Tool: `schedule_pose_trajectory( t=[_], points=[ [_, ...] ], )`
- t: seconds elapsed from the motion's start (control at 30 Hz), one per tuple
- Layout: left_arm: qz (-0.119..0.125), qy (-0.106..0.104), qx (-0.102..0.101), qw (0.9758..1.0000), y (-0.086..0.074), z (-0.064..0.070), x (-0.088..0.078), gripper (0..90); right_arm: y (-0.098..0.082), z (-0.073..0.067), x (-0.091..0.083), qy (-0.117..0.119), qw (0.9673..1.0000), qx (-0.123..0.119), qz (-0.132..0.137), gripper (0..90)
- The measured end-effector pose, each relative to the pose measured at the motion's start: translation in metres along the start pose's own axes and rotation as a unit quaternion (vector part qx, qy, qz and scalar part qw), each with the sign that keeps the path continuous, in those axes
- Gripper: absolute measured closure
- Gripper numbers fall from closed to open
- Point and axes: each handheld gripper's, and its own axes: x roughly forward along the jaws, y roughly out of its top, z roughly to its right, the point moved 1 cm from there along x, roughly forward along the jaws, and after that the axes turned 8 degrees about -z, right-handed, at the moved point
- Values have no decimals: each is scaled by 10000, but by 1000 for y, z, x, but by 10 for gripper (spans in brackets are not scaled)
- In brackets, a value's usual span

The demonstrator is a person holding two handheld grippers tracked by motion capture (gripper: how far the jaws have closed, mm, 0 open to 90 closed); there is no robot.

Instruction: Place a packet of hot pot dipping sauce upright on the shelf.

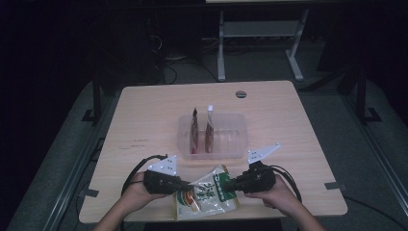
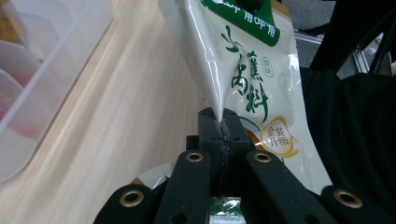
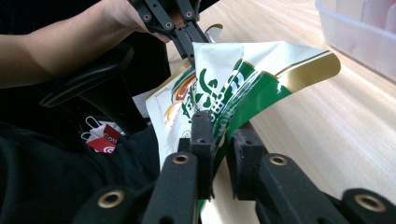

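Observation:
A white and green snack pouch (image 1: pixel 207 192) hangs between my two grippers near the table's front edge. My left gripper (image 1: pixel 185 184) is shut on the pouch's side seam; in the left gripper view the jaws (image 2: pixel 222 123) pinch the pouch's (image 2: pixel 247 70) folded white edge. My right gripper (image 1: pixel 230 184) is on the green top band. In the right gripper view its jaws (image 3: pixel 222 135) stand close together with that band of the pouch (image 3: pixel 243 79) squeezed between them. The left gripper (image 3: pixel 187 39) shows beyond, clamped on the far edge.
A clear plastic bin (image 1: pixel 185 139) stands mid-table just behind the grippers, with two upright pouches (image 1: pixel 194 130) (image 1: pixel 210 127) in its slots. The wooden table (image 1: pixel 144 110) has a round cable hole (image 1: pixel 241 94) at the back. A person's forearms come in from the front edge.

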Motion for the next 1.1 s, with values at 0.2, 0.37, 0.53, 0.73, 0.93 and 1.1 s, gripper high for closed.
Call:
schedule_pose_trajectory(
  t=[0.2, 0.37, 0.53, 0.73, 0.93, 1.1],
  points=[
    [78, 6, 16, 10000, 1, -4, 1, 898, 2, -1, 1, -6, 9999, -126, 10, 886],
    [171, 98, 94, 9998, -1, -6, 1, 890, 2, -2, -1, 29, 9999, -113, 86, 900],
    [103, 254, 61, 9996, -2, -7, 3, 829, 6, -4, -2, 272, 9991, -146, 298, 900],
    [332, 332, -222, 9986, -4, -13, -3, 627, 8, -6, -3, 321, 9984, -183, 439, 900],
    [464, 596, -428, 9962, -12, -16, -12, 445, 9, -7, -15, 359, 9963, -157, 768, 900],
    [426, 614, -493, 9960, -19, -14, -15, 424, 13, -9, -24, 367, 9942, -196, 990, 900]
  ],
)
